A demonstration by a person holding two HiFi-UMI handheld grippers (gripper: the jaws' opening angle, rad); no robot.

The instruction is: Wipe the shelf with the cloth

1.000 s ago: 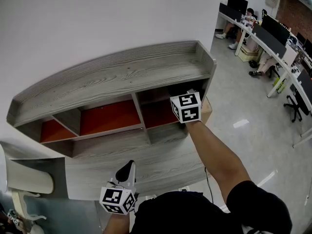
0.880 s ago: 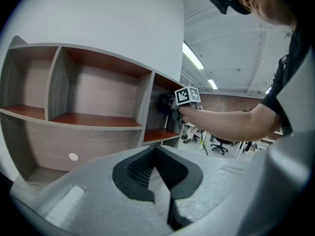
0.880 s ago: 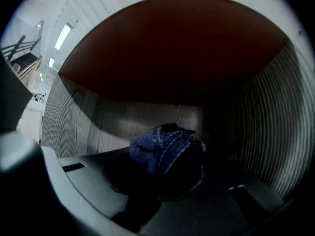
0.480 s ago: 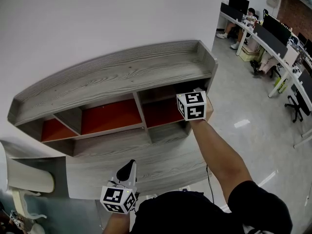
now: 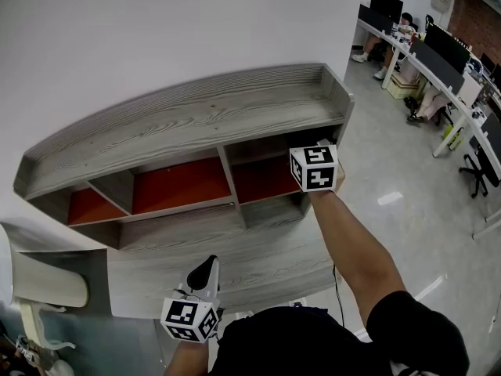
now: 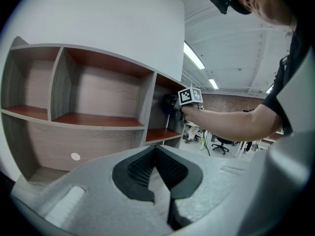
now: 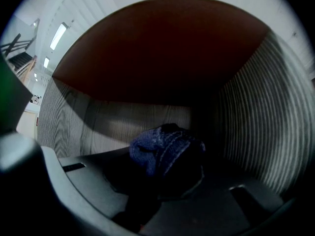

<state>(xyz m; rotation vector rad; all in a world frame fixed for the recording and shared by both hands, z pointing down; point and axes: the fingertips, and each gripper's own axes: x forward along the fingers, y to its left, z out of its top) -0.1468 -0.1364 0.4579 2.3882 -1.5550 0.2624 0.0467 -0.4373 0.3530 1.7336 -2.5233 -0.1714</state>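
**No legible writing in view**

No word, number or brand name can be read anywhere. The only printed marks are black-and-white square patterns. One set stands on the faces of the marker cube (image 5: 188, 320) of the left gripper (image 5: 205, 268). The other stands on the cube (image 5: 315, 168) of the right gripper (image 7: 165, 176), which also shows small in the left gripper view. These patterns are blocks only, with no letters or digits.
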